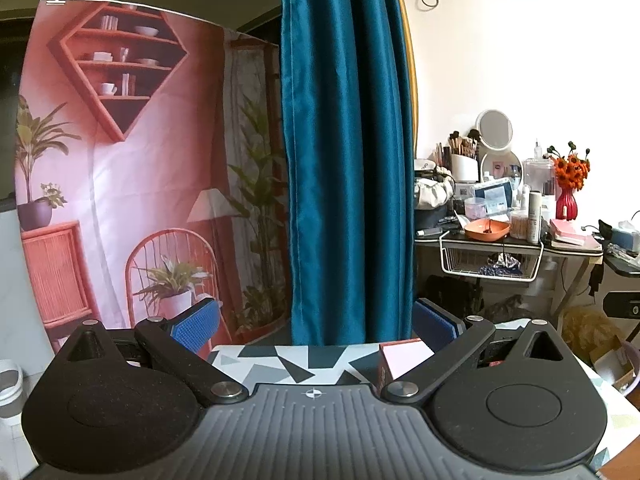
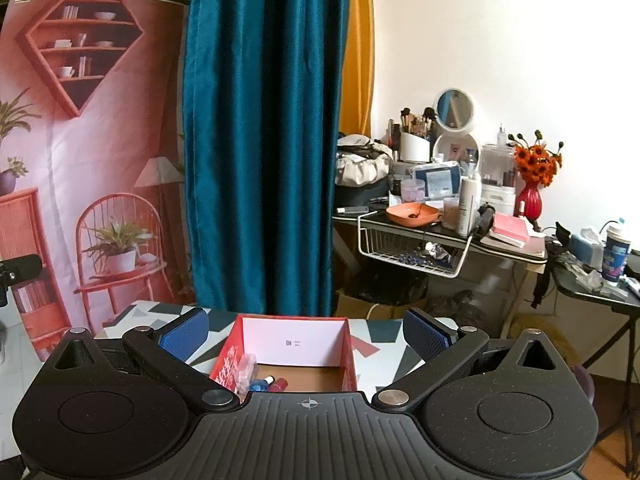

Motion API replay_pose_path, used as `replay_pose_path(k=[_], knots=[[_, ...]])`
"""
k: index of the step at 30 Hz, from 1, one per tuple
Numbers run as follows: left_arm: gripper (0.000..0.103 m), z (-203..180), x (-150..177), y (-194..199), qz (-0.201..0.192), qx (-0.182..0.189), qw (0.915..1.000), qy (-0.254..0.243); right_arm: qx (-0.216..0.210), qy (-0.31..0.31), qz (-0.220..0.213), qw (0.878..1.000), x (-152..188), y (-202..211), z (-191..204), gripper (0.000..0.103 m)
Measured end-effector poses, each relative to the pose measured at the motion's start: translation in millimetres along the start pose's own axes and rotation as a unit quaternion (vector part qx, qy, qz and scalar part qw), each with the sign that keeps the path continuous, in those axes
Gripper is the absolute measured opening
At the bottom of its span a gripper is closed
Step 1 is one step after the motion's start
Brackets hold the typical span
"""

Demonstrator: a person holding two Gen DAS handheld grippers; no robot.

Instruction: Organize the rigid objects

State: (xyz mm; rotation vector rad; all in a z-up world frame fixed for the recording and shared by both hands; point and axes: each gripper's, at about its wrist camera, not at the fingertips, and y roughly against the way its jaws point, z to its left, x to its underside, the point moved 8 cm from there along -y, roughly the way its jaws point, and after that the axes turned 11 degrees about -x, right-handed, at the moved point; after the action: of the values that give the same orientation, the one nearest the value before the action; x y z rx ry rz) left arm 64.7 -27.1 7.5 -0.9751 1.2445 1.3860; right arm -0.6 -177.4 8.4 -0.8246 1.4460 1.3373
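- Right wrist view shows the right gripper (image 2: pixel 306 334) with its blue pads spread wide and nothing between them, held level above the near edge of the red box (image 2: pixel 296 354).
- Between the pads, the box stands open on the patterned table (image 2: pixel 384 350); a small clear case (image 2: pixel 245 368), a blue bottle (image 2: pixel 261 385) and a red bottle (image 2: pixel 281 384) lie in its near left corner, partly hidden by the gripper body.
- Left wrist view shows the left gripper (image 1: pixel 316 322) likewise spread and empty, aimed past the table at the blue curtain (image 1: pixel 344 152); only a corner of the box (image 1: pixel 402 362) shows, just inside its right pad.
- Risk: neither camera shows any loose item left to sort, so a reach from here would be blind, and a pad may knock something off the table.
- Risk: a descent by the right gripper could catch the thin box wall and tip or slide the box, spilling the bottles.
- Risk: the left pad sits close to the box corner; closing or swinging right could shove the box.
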Motion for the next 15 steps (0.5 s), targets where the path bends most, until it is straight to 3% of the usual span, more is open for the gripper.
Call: replay_pose_path(k=[15], knots=[[0.103, 7.7, 3.6, -2.0, 0.010, 0.008, 0.9999, -0.002, 0.003, -0.008, 0.001, 1.000, 5.0, -0.6, -3.5, 0.103]])
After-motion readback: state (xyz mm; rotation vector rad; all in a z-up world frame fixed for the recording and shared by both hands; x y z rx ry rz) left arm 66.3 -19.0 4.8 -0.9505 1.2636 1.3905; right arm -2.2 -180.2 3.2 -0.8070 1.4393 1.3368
